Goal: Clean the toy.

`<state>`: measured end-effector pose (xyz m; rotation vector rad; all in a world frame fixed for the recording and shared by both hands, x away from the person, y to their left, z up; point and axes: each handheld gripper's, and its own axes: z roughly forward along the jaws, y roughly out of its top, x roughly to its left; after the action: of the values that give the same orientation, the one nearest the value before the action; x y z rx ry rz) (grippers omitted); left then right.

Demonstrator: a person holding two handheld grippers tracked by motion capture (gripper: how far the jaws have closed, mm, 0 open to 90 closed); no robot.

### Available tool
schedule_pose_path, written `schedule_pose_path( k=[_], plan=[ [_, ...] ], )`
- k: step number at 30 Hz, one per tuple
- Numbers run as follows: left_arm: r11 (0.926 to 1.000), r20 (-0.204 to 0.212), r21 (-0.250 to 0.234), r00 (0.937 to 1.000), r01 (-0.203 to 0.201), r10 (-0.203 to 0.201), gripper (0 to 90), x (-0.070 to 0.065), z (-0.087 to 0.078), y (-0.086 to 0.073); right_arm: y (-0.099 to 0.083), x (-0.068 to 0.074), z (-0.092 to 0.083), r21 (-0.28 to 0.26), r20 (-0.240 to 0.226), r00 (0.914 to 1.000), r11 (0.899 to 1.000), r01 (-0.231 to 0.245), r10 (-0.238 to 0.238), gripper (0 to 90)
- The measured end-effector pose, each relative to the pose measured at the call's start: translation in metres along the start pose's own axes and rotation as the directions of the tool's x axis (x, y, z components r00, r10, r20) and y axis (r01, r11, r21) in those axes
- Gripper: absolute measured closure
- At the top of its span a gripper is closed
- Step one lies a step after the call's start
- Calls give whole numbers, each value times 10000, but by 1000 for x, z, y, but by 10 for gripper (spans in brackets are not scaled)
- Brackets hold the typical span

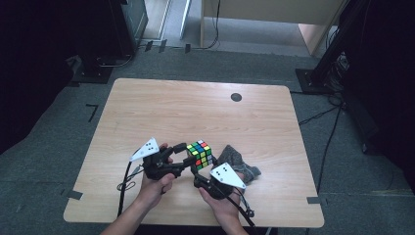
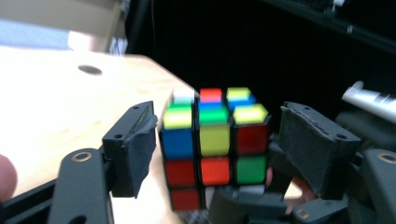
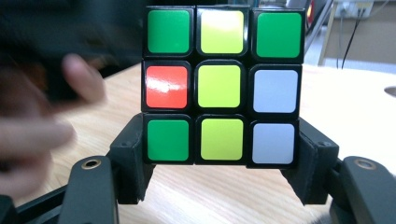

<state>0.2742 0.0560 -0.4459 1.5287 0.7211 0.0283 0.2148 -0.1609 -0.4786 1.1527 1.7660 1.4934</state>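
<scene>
- Right gripper (image 3: 219, 161): clamped on the bottom layer of the cube (image 3: 223, 86), one black jaw pressed to each side; seen from its own camera, a face of green, yellow, red and white stickers stood straight up between the jaws.
- Same cube (image 1: 199, 153) in the high view: held off the table (image 1: 147, 105), just ahead of the right gripper (image 1: 195, 172) and between the two tools.
- Left gripper (image 2: 217, 151): jaws spread wide, one on either side of the cube (image 2: 214, 149), with a visible gap at each pad; not gripping.
- Beyond the left gripper's jaws: parts of the other tool and a fingertip under the cube, blurred.
- Left hand (image 1: 155, 186) and right hand (image 1: 220, 198): wrapped around the tool bodies, forearms entering from the near edge.
- Grey cloth (image 1: 240, 163): crumpled on the table just beside the right gripper, on its outer side.
- Farther ahead of both tools: bare wood, then a dark round spot (image 1: 236, 97) near the far edge.
- Past the table: grey floor (image 1: 244, 61) with cables.
</scene>
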Motion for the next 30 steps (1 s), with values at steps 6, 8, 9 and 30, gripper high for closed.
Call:
schedule_pose_path(
  k=[6,8,9,30],
  plan=[
    [9934,-928,-220,9896,-1124,1100,196,13,-17,6,2,-18,0,559,-161,9997,9982,208,-199,345],
    [9799,-1303,131,9713,-1991,1991,196,14,-19,4,6,-25,-2,704,-344,9994,9974,128,-104,345],
    [9685,-1417,356,9581,-2465,2490,196,13,-19,3,8,-30,-3,849,-509,9987,9964,-1,45,345],
    [6721,-1554,3081,6614,-6733,7338,161,-22,12,-36,39,-40,-11,2551,-2172,9713,9661,-397,973,343]
  ],
)
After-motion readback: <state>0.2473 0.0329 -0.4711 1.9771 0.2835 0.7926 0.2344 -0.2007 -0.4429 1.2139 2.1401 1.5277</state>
